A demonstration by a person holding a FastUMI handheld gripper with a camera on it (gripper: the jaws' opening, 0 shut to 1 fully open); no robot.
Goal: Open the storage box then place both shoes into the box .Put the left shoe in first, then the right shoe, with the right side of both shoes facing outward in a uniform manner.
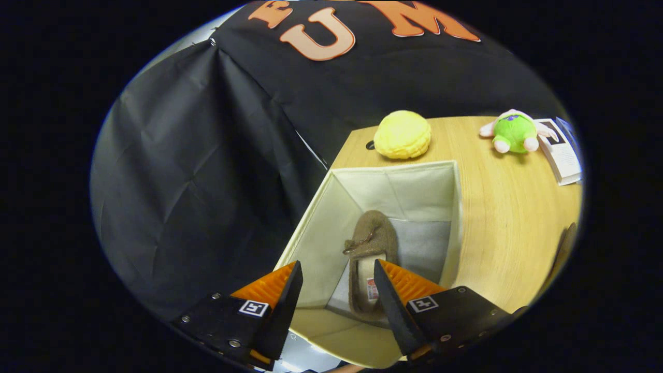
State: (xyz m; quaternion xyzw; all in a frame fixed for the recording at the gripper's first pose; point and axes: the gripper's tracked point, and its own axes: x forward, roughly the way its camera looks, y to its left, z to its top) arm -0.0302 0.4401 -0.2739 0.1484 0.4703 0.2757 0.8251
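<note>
Even bright light, sharp centre, fisheye-warped edges.

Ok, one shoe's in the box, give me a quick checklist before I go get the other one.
1. Box open: ok, no lid over it.
2. First shoe inside, lying on the box floor: ok.
3. Which shoe it is, left or right: cannot tell.
4. Room beside it for the second shoe: ok, bare floor on one side.
5. Gripper free: ok, jaws apart above the box, holding nothing.
6. Table behind the box: a yellow toy and a green toy sit well clear: ok.
</note>
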